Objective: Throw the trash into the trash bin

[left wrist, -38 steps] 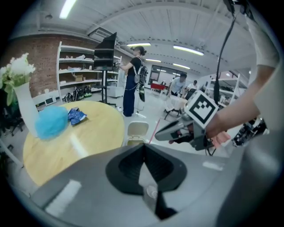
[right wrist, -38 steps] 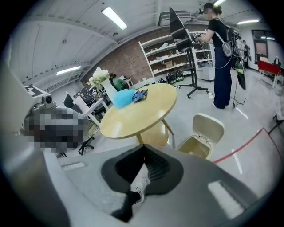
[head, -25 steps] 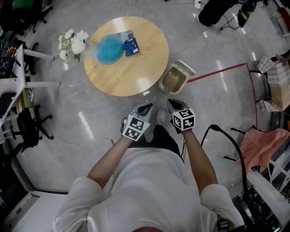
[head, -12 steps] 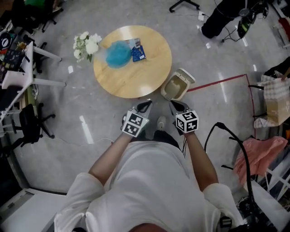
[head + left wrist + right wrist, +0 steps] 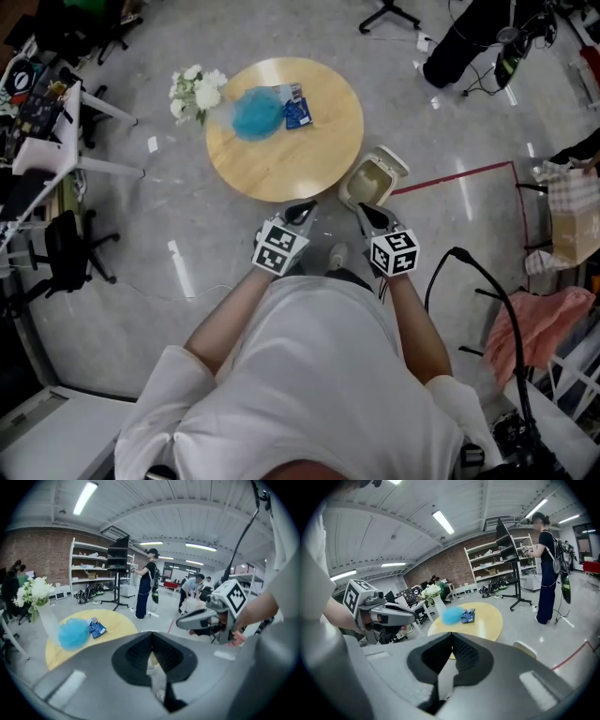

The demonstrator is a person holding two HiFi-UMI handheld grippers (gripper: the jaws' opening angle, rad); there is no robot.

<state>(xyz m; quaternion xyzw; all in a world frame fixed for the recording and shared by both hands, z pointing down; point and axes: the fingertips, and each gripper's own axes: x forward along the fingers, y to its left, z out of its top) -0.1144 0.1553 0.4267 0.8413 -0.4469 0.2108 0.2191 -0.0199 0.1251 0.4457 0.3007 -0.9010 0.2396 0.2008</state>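
On the round wooden table [image 5: 309,155] lie a fluffy blue ball [image 5: 257,112] and a blue packet [image 5: 298,111] beside it. A beige trash bin [image 5: 370,180] with its lid up stands on the floor at the table's near right. My left gripper [image 5: 302,212] and right gripper [image 5: 364,214] hang side by side short of the table's near edge, both shut and empty. The left gripper view shows the blue ball [image 5: 73,633] and packet [image 5: 97,628] far beyond its gripper [image 5: 151,634]. In the right gripper view, the ball [image 5: 452,615] lies far beyond that gripper [image 5: 452,634].
A vase of white flowers [image 5: 197,92] stands at the table's far left edge. Office chairs and a white desk [image 5: 56,150] line the left side. A red floor line [image 5: 459,173], cables and a pink cloth [image 5: 539,323] lie to the right. People stand in the background [image 5: 145,585].
Both grippers have risen, still shut, and their tips now reach close to the table's near edge in the head view. Table and bin have shifted rightward in that view.
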